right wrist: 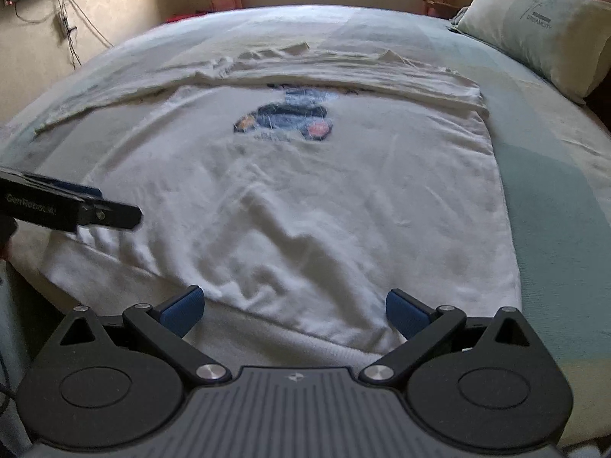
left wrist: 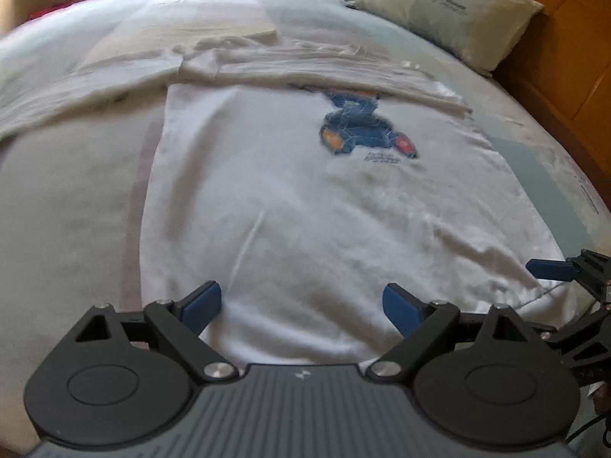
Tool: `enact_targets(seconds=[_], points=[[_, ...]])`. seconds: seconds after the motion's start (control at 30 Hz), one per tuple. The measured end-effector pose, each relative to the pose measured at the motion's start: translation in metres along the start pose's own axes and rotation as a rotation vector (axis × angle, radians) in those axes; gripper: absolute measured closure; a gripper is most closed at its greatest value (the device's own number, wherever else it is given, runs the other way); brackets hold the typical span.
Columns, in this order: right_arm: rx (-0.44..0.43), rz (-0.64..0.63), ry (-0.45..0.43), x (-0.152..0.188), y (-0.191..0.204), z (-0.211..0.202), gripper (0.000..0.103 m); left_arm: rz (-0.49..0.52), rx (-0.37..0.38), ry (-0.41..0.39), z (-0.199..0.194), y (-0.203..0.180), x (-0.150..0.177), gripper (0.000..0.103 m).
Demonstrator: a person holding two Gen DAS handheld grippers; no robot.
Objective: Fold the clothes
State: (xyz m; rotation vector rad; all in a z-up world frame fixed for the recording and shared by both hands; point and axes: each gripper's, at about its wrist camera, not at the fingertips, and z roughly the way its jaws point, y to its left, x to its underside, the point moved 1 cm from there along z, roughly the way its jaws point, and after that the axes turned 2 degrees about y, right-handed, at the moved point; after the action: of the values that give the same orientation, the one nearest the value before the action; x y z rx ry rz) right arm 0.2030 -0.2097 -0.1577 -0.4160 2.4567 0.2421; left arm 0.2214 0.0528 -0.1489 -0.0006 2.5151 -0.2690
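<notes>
Your wide bed with its pale blue-green sheet carries the white long-sleeved cotton top with a blue car print, spread flat with both sleeves folded across its upper part. A grey-green rectangular pillow sits at the headboard. Your left gripper and right gripper hover spread wide over the near hem, gripping nothing.

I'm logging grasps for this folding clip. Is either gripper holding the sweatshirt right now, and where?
Nothing is held. The left gripper and right gripper are both open, poised over the hem end of the white sweatshirt.
</notes>
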Motion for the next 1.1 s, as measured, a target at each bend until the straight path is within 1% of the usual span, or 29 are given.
enact_targets(seconds=[0.07,0.13,0.2,0.27,0.37,0.5,0.57,0.63,0.73,0.83,1.03,1.1], points=[[-0.003,0.006,-0.007,0.0,-0.001,-0.002,0.0,-0.018,0.017,-0.012,-0.008,0.008,-0.002,0.011],[-0.008,0.029,-0.025,-0.002,-0.002,-0.006,0.0,-0.028,0.021,-0.059,-0.022,0.022,-0.009,0.011],[-0.008,0.049,-0.049,-0.005,-0.002,-0.011,0.0,-0.026,0.006,-0.113,-0.038,0.039,-0.018,0.011],[-0.018,0.062,-0.086,-0.011,0.001,-0.018,0.0,-0.024,-0.018,-0.172,-0.054,0.059,-0.028,0.011],[-0.036,0.085,-0.139,-0.023,0.007,-0.028,0.0,-0.048,-0.083,-0.238,-0.073,0.1,-0.043,0.011],[-0.072,0.099,-0.191,-0.044,0.023,-0.037,0.0,-0.105,-0.17,-0.292,-0.087,0.161,-0.057,0.011],[-0.086,0.094,-0.204,-0.054,0.034,-0.037,0.0,-0.17,-0.188,-0.32,-0.088,0.194,-0.059,0.011],[-0.105,0.084,-0.212,-0.062,0.045,-0.035,0.0,-0.259,-0.175,-0.353,-0.086,0.229,-0.058,0.011],[-0.109,0.053,-0.193,-0.07,0.06,-0.022,0.0,-0.39,-0.178,-0.403,-0.075,0.275,-0.051,0.011],[-0.113,0.023,-0.174,-0.078,0.074,-0.01,0.0,-0.45,-0.166,-0.409,-0.063,0.301,-0.046,0.011],[-0.114,0.003,-0.144,-0.089,0.091,0.011,0.0,-0.552,-0.137,-0.409,-0.038,0.347,-0.037,0.011],[-0.115,0.003,-0.135,-0.092,0.095,0.017,0.0,-0.558,-0.127,-0.431,-0.035,0.354,-0.036,0.011]])
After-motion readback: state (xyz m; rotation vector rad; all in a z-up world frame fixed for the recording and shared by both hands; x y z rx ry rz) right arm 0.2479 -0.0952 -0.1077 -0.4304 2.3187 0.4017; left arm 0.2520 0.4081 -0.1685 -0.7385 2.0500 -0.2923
